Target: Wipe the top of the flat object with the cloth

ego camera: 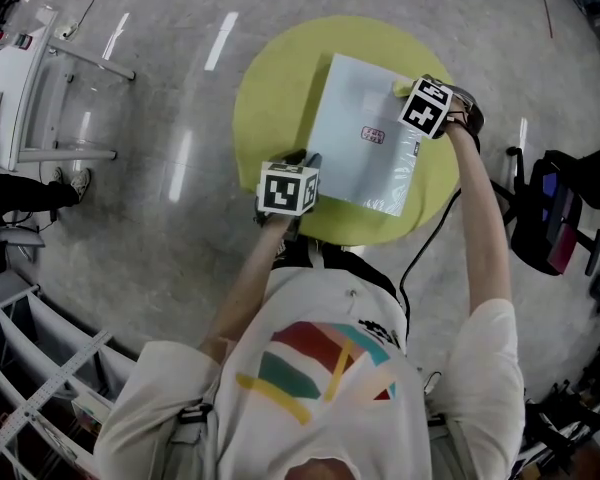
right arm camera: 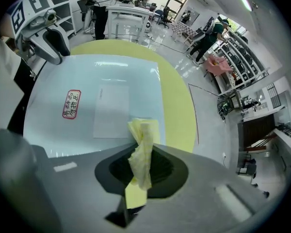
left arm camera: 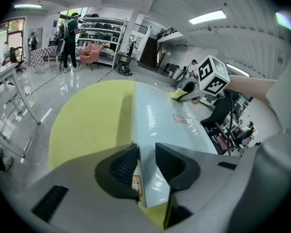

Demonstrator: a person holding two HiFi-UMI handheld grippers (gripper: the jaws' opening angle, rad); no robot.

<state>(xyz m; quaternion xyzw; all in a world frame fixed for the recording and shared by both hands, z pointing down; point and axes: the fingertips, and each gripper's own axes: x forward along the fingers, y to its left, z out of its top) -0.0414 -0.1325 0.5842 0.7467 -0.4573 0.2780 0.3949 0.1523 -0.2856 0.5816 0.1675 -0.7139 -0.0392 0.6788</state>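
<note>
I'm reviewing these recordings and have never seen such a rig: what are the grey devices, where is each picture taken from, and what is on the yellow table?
There is no robot here: a person holds a grey two-jaw gripper in each hand, and the marker cubes are part of the grippers. The head view looks down from the person's head. The other two views come from a camera riding on each gripper.

On the round yellow table lies a flat pale blue package with a small red label. The left gripper is clamped on the package's near edge. The right gripper pinches a crumpled yellow cloth at the opposite corner.
</note>
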